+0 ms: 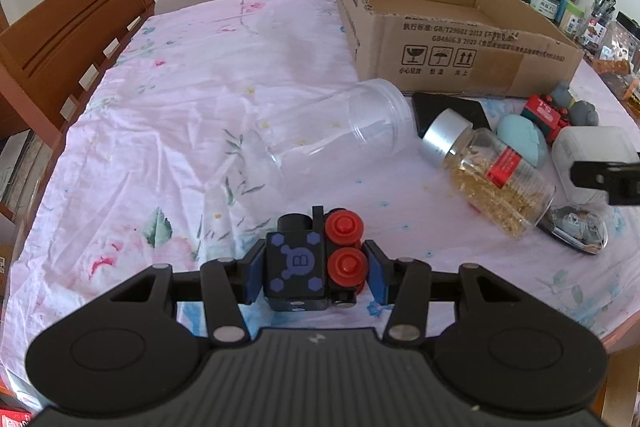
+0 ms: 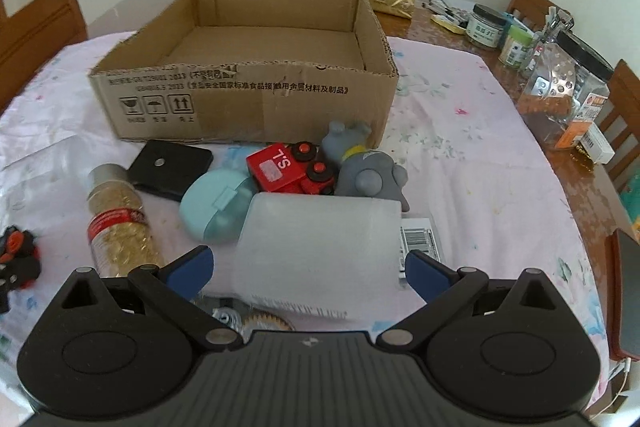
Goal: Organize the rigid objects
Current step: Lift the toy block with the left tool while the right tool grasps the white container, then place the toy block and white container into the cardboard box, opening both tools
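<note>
over the cloth, left gripper [image 1: 316, 273] clamps black toy train [image 1: 310, 263], right gripper [image 2: 308, 267] spread, apparently hovering

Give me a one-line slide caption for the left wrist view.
Left gripper clamps a black toy train above the floral tablecloth, cardboard box ahead.

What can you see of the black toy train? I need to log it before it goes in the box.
The black toy train is a small blocky toy of what looks like hard plastic, with a black body, a purple "B" emblem ringed by purple hexagons on its upper face, a short black funnel, and red wheels along its right side. It sits between the blue pads of the left gripper, which are closed against its sides. Whether it rests on the floral cloth or is lifted cannot be told. Nothing else touches it.
</note>
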`<control>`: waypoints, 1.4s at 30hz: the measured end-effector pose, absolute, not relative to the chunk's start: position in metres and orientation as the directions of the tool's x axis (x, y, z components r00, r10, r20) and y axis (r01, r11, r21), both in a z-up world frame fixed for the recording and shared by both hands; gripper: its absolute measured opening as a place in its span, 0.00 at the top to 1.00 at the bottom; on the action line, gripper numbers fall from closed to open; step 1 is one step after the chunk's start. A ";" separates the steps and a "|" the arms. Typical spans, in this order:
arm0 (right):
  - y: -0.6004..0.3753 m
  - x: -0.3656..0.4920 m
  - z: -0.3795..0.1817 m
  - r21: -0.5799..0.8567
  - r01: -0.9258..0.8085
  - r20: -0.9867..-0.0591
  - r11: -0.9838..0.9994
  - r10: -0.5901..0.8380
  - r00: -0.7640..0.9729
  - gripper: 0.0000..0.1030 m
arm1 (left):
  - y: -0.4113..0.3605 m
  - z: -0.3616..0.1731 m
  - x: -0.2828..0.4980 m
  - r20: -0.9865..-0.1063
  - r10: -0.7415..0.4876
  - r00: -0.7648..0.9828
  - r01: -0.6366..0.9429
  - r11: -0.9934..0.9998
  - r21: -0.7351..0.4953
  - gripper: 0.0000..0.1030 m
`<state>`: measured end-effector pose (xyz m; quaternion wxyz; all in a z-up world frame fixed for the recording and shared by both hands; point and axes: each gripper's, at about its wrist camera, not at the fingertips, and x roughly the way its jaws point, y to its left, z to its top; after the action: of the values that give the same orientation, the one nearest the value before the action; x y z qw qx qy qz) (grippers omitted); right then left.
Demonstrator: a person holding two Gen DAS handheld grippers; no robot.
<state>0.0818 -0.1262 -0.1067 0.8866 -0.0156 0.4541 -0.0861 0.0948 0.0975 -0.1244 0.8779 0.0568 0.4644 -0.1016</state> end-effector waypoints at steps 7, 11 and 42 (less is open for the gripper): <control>-0.119 0.094 -0.115 -0.159 0.202 -0.820 0.966 -0.243 0.517 0.05 | 0.097 -0.125 0.096 -0.829 -0.121 0.546 0.226 0.974 0.006 0.52; -0.116 0.098 -0.117 -0.190 0.219 -0.825 0.957 -0.277 0.492 0.14 | 0.097 -0.124 0.098 -0.830 -0.125 0.544 0.222 0.975 -0.001 0.52; -0.142 0.117 -0.023 -0.088 -0.025 -0.807 0.996 -0.056 0.589 0.15 | 0.081 -0.016 0.158 -0.796 -0.336 0.503 0.527 0.850 -0.025 0.53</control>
<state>0.1169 -0.1424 -0.0229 0.8901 -0.0449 0.4535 -0.0087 0.1581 0.0810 -0.0159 0.8597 0.1109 0.4308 -0.2508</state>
